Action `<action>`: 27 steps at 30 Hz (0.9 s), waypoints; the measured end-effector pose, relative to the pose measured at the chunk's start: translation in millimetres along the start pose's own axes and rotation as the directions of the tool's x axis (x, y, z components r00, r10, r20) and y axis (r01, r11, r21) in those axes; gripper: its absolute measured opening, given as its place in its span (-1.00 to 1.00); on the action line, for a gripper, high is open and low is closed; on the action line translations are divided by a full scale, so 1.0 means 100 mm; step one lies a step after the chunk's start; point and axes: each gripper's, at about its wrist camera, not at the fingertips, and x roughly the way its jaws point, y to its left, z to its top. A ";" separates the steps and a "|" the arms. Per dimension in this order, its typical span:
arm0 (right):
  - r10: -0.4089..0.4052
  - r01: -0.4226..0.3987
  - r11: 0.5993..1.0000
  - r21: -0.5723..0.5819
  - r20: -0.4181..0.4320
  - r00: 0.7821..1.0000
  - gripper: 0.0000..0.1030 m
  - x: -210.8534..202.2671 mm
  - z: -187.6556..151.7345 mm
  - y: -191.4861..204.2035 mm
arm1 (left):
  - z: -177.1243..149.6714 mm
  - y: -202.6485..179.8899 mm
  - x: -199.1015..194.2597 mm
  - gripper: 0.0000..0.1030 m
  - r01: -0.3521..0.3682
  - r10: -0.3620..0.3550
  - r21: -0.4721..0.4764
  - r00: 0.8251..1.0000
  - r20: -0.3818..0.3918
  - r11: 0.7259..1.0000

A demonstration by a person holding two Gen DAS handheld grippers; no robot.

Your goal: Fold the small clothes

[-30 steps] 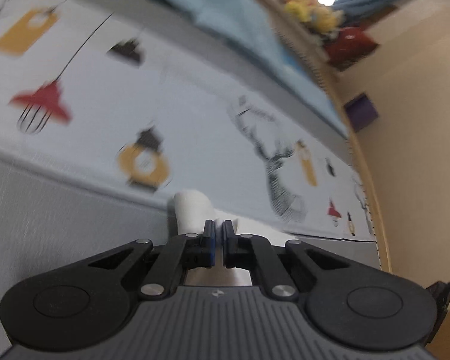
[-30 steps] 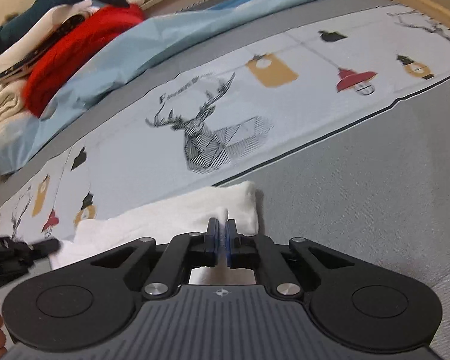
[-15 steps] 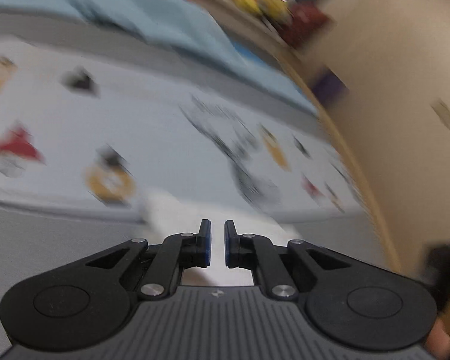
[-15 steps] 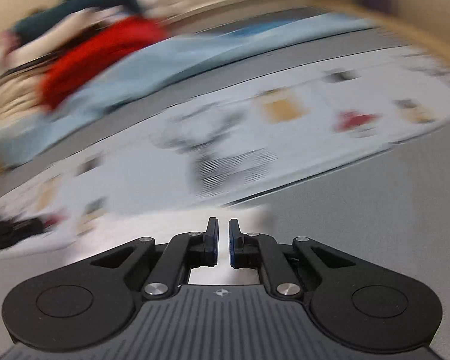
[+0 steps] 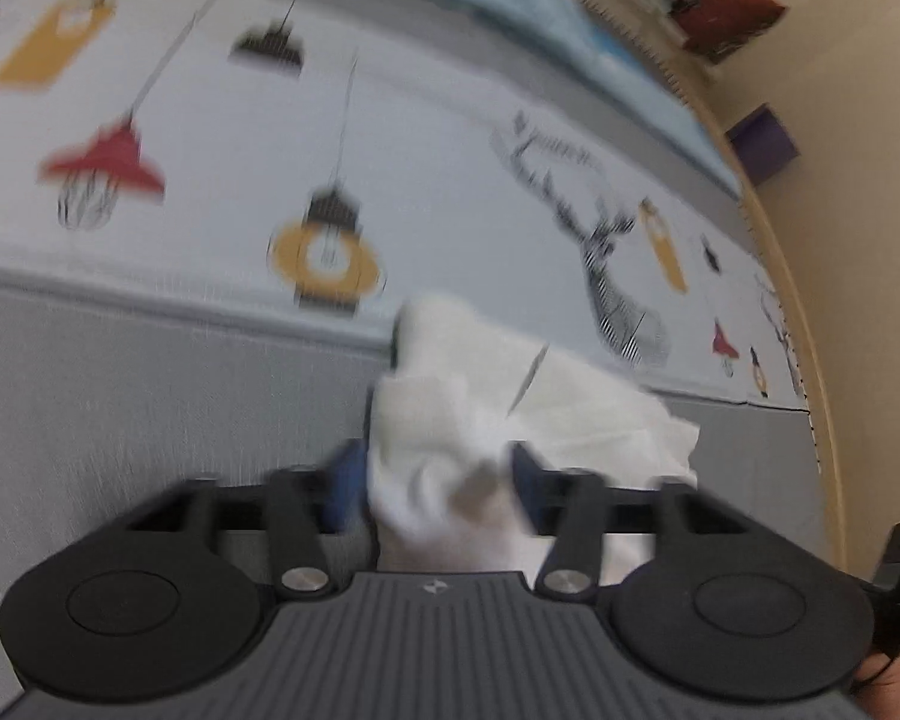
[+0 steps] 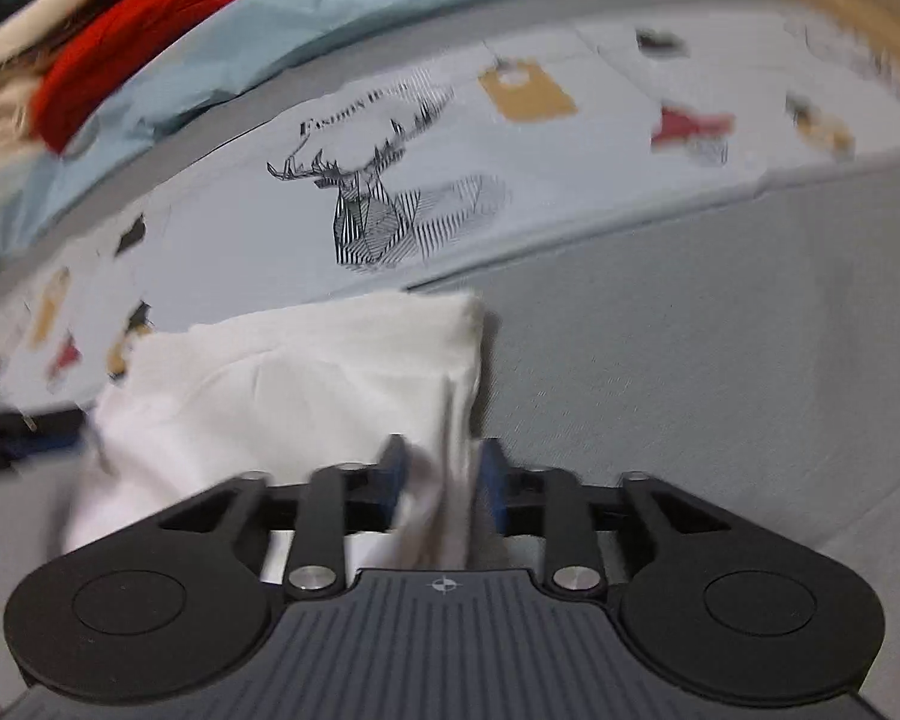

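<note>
Small white cloth garment (image 6: 306, 372) lies bunched on a grey bedspread (image 6: 690, 372), at the edge of a pale printed band with a line-drawn deer head (image 6: 378, 210) and lamp motifs.

Left gripper (image 5: 432, 480): jaws opening, a fold of the white cloth between them, pads clear of it.

Right gripper (image 6: 441, 474): jaws opening, the garment's right edge standing between the blue pads (image 6: 492, 474), not pinched.

Red fabric (image 6: 150, 18) and light blue sheet (image 6: 258, 60) lie beyond. Both views blurred.

Both hand-held grippers (image 5: 435, 483) (image 6: 441, 480) opening, angled downward
</note>
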 end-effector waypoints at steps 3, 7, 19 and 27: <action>0.005 -0.001 0.998 0.067 -0.065 0.998 0.24 0.16 -0.03 -0.06 | -0.02 0.02 0.15 0.40 0.000 -0.001 -0.015 0.998 -0.066 1.000; 0.018 -0.016 0.999 0.052 -0.051 0.999 0.21 0.18 -0.03 0.03 | -0.07 0.00 0.27 0.08 0.025 -0.025 0.002 0.996 -0.080 1.000; 0.163 -0.156 0.986 -0.052 0.182 0.970 -0.77 -0.05 0.12 0.62 | 0.14 0.07 -0.49 -0.59 -0.051 0.030 0.077 0.968 0.249 0.996; 0.248 -0.155 0.927 -0.343 0.247 0.937 -0.64 -0.36 -0.02 1.02 | 0.15 0.22 -0.85 -0.58 0.022 -0.043 0.080 0.961 0.274 0.997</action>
